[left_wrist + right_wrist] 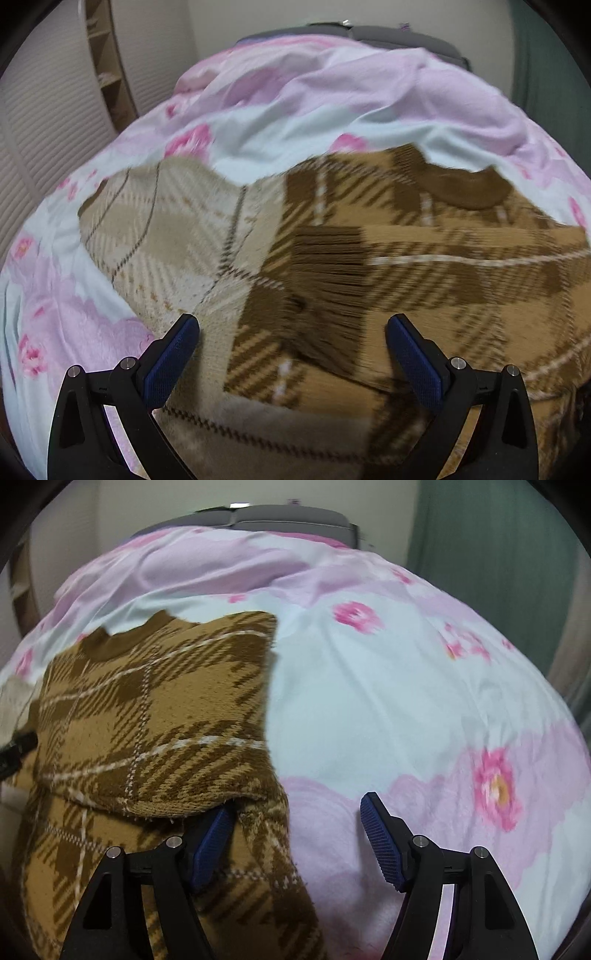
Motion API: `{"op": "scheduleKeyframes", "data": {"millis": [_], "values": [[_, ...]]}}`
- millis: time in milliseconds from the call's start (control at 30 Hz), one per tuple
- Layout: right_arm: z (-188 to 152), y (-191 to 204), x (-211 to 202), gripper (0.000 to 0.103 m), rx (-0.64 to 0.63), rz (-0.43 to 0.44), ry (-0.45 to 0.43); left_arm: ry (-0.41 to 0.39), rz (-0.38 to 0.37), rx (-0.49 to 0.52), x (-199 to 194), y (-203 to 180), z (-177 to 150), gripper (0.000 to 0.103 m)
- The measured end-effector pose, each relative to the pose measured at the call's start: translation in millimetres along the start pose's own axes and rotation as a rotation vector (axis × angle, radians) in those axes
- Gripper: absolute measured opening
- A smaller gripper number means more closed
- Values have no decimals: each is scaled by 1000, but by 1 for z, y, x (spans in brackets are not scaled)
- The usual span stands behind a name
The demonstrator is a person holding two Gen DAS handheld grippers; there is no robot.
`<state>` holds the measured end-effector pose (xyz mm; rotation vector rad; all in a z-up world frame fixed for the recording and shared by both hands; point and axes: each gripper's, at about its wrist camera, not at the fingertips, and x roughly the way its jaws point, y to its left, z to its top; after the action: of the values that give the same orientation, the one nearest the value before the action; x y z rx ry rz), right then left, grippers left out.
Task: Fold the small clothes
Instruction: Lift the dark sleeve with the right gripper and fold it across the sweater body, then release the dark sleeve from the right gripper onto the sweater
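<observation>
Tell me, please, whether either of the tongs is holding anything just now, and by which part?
Nothing is held. The left tongs stand open above the plaid sweater. The right tongs are open too, one finger tucked under a sweater fold, not pinching it.

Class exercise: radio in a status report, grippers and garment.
Left gripper open over plaid sweater. Right gripper open, one finger under a sweater fold. Nothing blocking on floral bedsheet.

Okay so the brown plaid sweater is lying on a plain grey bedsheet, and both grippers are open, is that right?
Not quite. The sheet is not plain grey: it is pale blue with pink flowers, as the right wrist view shows clearly. The rest holds: the brown plaid sweater lies on it, and the left gripper and right gripper are both open.
</observation>
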<state>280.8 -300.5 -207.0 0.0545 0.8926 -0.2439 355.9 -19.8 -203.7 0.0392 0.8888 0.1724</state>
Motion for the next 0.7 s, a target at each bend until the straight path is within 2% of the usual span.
{"op": "scheduleKeyframes", "data": {"millis": [100, 200, 333, 433, 567, 700], "values": [[-8, -2, -2, 70, 2, -24, 20, 11, 5, -16, 7, 7, 0, 103], [-12, -6, -9, 70, 20, -39, 21, -2, 47, 6, 5, 7, -1, 103], [-12, -9, -34, 70, 39, -20, -53, -23, 53, -12, -7, 20, -2, 103], [-5, -1, -52, 70, 21, 21, -113, -51, 50, -17, -21, 31, -4, 103], [8, 23, -61, 70, -17, 81, -137, -68, 38, -31, -39, 52, -7, 103], [21, 67, -72, 70, -76, 192, -172, -94, 49, -66, -58, 84, -12, 103]]}}
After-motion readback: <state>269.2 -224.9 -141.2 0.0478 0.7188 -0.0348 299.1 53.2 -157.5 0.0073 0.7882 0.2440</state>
